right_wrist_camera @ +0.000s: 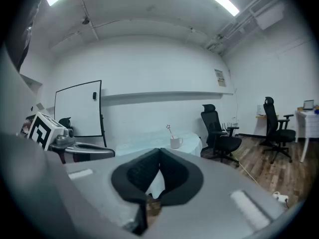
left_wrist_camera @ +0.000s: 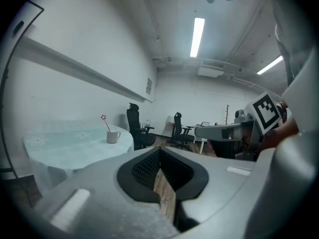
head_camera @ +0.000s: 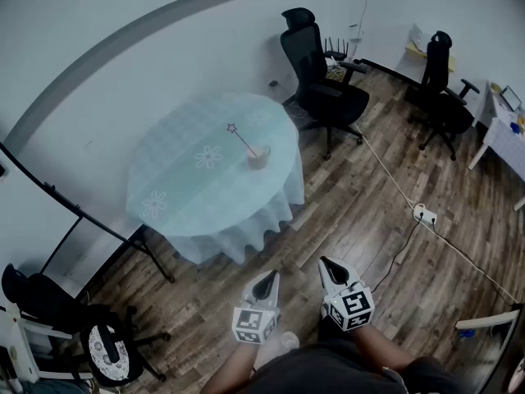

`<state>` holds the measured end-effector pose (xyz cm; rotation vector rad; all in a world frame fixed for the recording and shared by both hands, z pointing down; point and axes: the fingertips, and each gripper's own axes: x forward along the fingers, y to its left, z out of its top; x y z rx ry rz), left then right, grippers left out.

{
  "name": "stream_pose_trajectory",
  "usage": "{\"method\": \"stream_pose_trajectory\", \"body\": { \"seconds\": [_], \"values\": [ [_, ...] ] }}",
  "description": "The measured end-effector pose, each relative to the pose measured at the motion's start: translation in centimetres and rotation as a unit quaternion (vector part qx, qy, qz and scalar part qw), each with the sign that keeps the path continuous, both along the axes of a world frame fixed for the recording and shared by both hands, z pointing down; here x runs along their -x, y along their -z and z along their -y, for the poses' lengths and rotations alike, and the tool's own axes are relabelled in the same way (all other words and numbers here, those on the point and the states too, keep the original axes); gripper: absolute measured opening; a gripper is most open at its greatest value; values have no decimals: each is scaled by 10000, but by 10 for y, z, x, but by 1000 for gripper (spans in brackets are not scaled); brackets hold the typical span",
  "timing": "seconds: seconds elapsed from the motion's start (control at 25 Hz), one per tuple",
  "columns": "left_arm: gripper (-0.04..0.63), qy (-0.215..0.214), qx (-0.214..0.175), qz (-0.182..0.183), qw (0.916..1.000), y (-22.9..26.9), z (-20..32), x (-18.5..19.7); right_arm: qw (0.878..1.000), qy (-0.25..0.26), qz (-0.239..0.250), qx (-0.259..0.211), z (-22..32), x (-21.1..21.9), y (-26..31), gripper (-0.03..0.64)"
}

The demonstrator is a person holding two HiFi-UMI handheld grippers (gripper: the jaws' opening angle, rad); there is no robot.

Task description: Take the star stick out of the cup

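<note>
We're at the approach step, well apart from the counter (head_camera: 180, 197) where the star stick (head_camera: 242, 139) leans in the cup (head_camera: 259, 158); left gripper (head_camera: 265, 284) and right gripper (head_camera: 331, 268) fingers are pressed together, empty, so next we walk in and spread one.

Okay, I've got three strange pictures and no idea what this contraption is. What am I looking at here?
There is no robot here. A person stands holding a pair of hand-held tongs in each hand. The picture from above comes from a camera on the person's head and shows the left tongs and the right tongs over the wooden floor. The other two pictures come from cameras riding on each pair, looking along its jaws. Both pairs are shut and hold nothing. Across the room, a round table carries a cup with a star stick leaning in it.
</note>
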<state>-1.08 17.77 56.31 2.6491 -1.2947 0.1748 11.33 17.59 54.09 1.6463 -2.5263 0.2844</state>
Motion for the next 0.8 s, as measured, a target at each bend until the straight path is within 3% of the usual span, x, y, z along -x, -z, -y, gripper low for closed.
{"method": "stream_pose_trajectory", "body": {
  "seconds": [0.28,0.8],
  "values": [
    [5,-16,-142,-38,9999,8,-29,38,9998,-30,-123,-123,-29,44,8,3],
    [5,34,-174,-111,9998,14,-41,50,9996,-267,60,-41,-34,44,12,3]
  ]
}}
